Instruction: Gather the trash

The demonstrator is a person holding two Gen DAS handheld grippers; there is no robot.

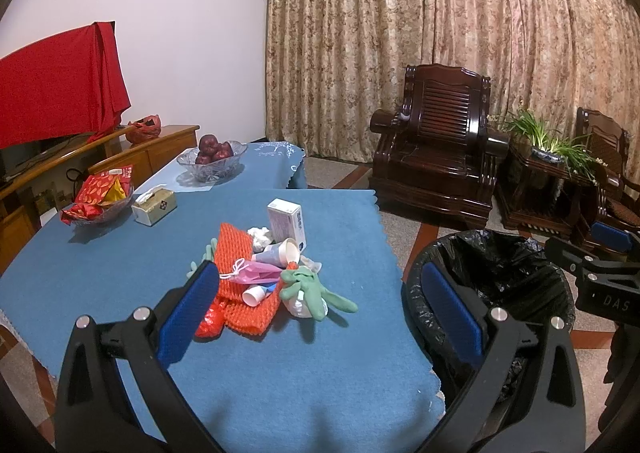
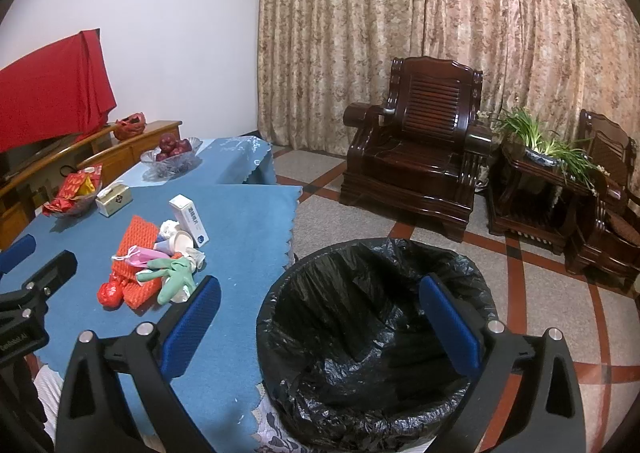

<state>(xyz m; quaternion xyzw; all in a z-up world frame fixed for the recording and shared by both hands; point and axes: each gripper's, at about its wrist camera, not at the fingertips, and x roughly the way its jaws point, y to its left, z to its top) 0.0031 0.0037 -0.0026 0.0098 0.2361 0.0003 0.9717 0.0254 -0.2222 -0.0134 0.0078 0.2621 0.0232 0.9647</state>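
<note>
A heap of trash lies mid-table on the blue cloth (image 1: pixel 280 365): orange foam netting (image 1: pixel 236 253), a green glove (image 1: pixel 308 287), a white carton (image 1: pixel 286 221), a paper cup (image 1: pixel 289 251), a pink mask (image 1: pixel 256 269) and a red wrapper (image 1: pixel 208 323). The heap shows in the right wrist view too, with the glove (image 2: pixel 172 273) nearest. A bin with a black liner (image 2: pixel 372 333) stands beside the table's right edge. My left gripper (image 1: pixel 320 301) is open and empty, just short of the heap. My right gripper (image 2: pixel 320 309) is open and empty above the bin.
At the table's far left are a snack bowl (image 1: pixel 100 197), a tissue box (image 1: pixel 154 205) and a glass bowl of apples (image 1: pixel 212 157). Dark wooden armchairs (image 1: pixel 436 157) and a side table with a plant (image 1: pixel 548 145) stand beyond the bin, before a curtain.
</note>
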